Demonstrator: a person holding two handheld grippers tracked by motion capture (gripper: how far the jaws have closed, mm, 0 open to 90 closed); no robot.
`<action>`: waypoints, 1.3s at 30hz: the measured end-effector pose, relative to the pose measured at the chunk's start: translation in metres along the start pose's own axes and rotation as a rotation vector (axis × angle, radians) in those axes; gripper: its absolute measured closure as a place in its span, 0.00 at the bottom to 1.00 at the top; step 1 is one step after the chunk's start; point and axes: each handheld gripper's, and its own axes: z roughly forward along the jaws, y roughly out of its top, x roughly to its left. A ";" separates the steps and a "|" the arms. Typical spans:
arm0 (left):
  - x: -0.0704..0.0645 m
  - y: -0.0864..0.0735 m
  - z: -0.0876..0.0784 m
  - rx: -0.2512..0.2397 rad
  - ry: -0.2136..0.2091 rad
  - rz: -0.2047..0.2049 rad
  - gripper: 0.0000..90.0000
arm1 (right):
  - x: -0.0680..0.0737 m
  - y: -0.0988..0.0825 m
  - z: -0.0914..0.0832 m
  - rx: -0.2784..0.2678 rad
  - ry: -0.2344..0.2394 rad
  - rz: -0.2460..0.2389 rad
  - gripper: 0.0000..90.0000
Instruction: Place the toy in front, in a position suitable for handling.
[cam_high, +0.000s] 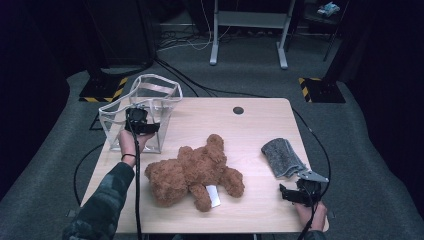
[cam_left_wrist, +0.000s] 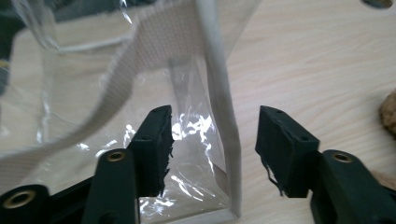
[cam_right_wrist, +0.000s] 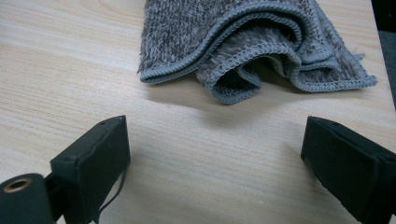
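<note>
Wooden table (cam_high: 250, 125); left gripper (cam_left_wrist: 212, 140) fingers spread astride clear bag (cam_high: 145, 107) corner; right gripper (cam_right_wrist: 215, 158) fingers spread.

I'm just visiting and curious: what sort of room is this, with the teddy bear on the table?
Probably a lab or recording studio, not a home: a lone wooden table on grey carpet, cables across the floor, and hazard-striped stand bases around it.
</note>
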 end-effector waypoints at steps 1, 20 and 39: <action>0.000 -0.001 0.003 0.010 0.002 0.006 0.56 | 0.000 0.000 0.000 0.000 0.000 0.000 0.08; 0.014 0.018 0.037 -0.025 0.052 -0.037 0.71 | 0.000 0.000 0.000 0.002 -0.002 0.006 0.08; 0.021 0.028 0.041 -0.031 0.098 -0.027 0.67 | 0.000 0.000 0.000 0.002 -0.002 0.006 0.08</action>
